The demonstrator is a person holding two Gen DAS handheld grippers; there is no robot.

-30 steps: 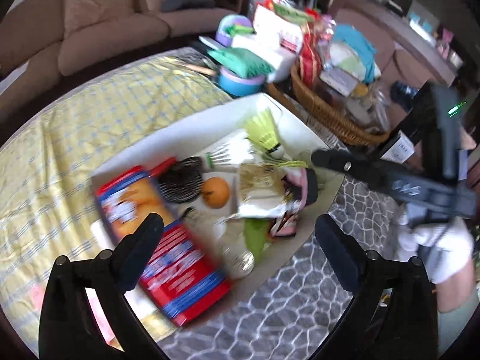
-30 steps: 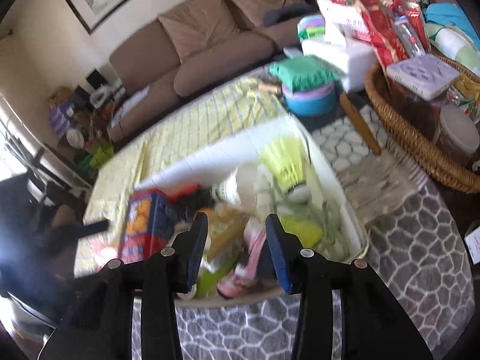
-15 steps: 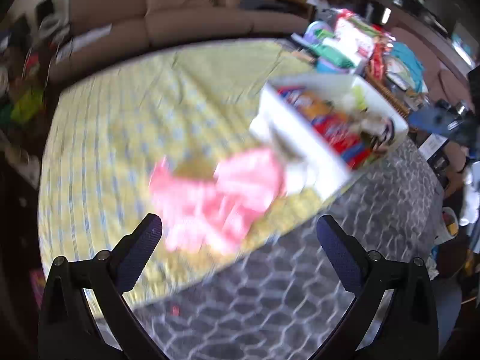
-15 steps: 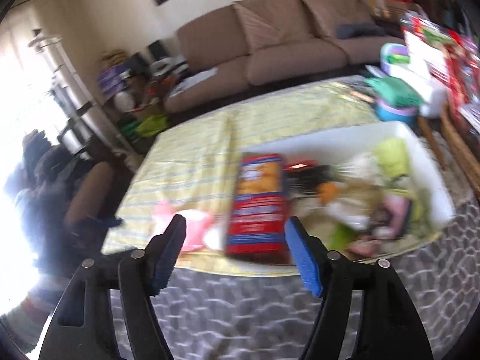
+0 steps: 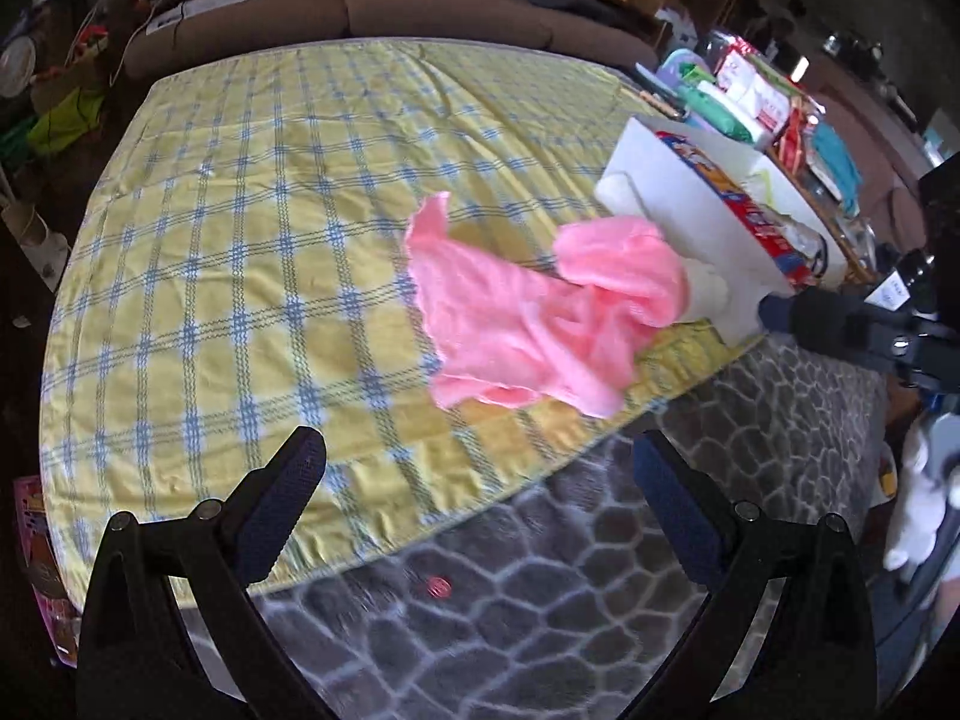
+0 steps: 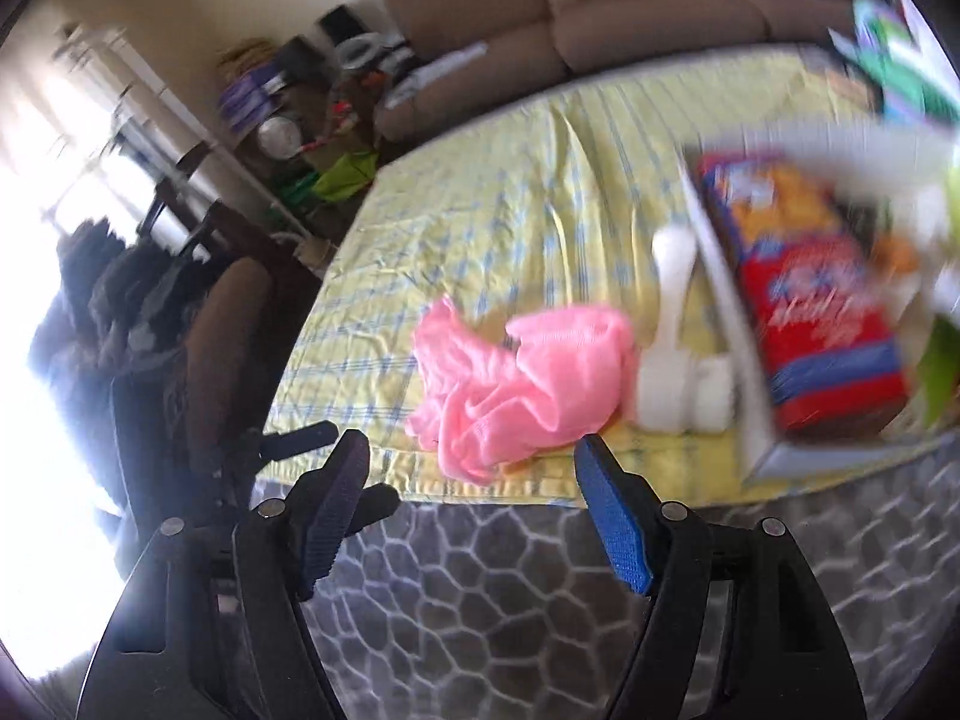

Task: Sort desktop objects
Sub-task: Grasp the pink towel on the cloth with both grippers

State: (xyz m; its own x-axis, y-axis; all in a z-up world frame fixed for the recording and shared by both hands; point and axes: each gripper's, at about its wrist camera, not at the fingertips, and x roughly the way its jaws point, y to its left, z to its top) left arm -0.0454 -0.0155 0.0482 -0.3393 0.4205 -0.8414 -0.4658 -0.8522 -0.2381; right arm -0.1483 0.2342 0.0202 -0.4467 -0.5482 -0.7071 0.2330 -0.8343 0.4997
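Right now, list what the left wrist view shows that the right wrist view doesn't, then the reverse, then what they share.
Only the left wrist view: the right gripper coming in from the side, and a small red spot on the grey patterned mat. Only the right wrist view: a bright window. Both: the pink cloth, white bin, red box and yellow checked cloth.
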